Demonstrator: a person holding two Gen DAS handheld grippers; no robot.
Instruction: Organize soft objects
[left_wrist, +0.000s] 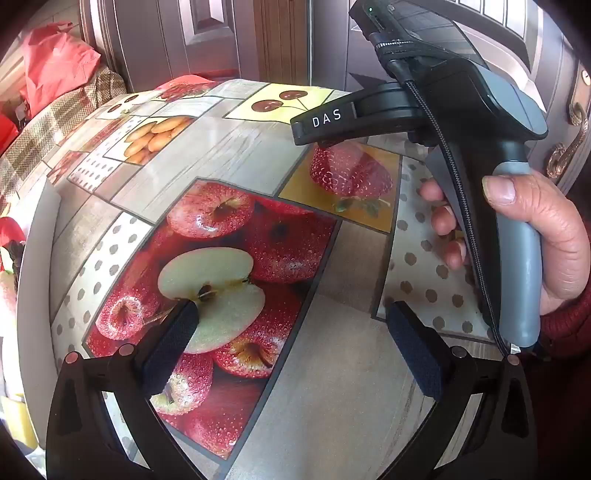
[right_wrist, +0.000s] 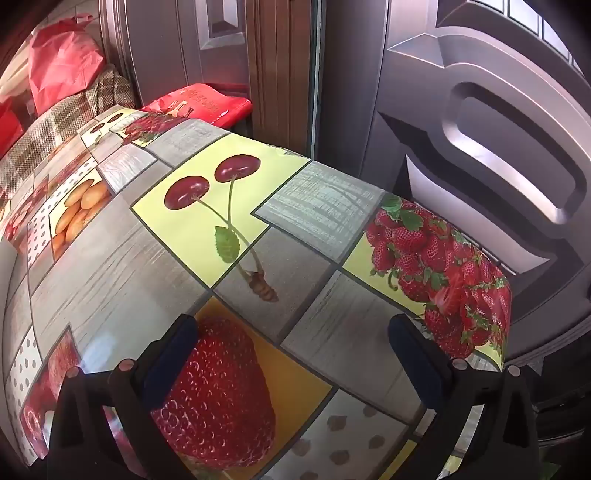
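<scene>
Dark panelled doors (right_wrist: 480, 110) behind, close against the far edge of the counter (left_wrist: 332, 387), which carries a glossy oilcloth printed with apples, cherries and strawberries. Nothing loose lying on that cloth in either view.

Far left, beyond the counter's edge: a plaid-covered pile (left_wrist: 48, 122) with a red bag (left_wrist: 55, 62) on top, and a red printed cloth (right_wrist: 207, 101) at the far rim. Probably the soft things to be sorted, though not certain from here; all well apart from both tools.

Right gripper (right_wrist: 291, 365) seen from the left wrist as a black-and-grey handle, held in the right hand (left_wrist: 554, 236) over the strawberry print. Own view shows both padded fingers (right_wrist: 170, 362) spread wide, nothing between them.

Left gripper (left_wrist: 291, 358) low over the apple print, fingers likewise wide apart and empty.

Judged as the very start: no grasp made, target not yet chosen. To do the step well:
- swing both cameras left toward the pile before reaching, so the target is in view;
- pick one piece, approach from above, fingers kept wide;
- pinch a fold or raised edge rather than flat fabric;
- close gently, lift slowly, watch for neighbouring pieces dragging along;
- keep the free gripper ready to pin the pile.
</scene>
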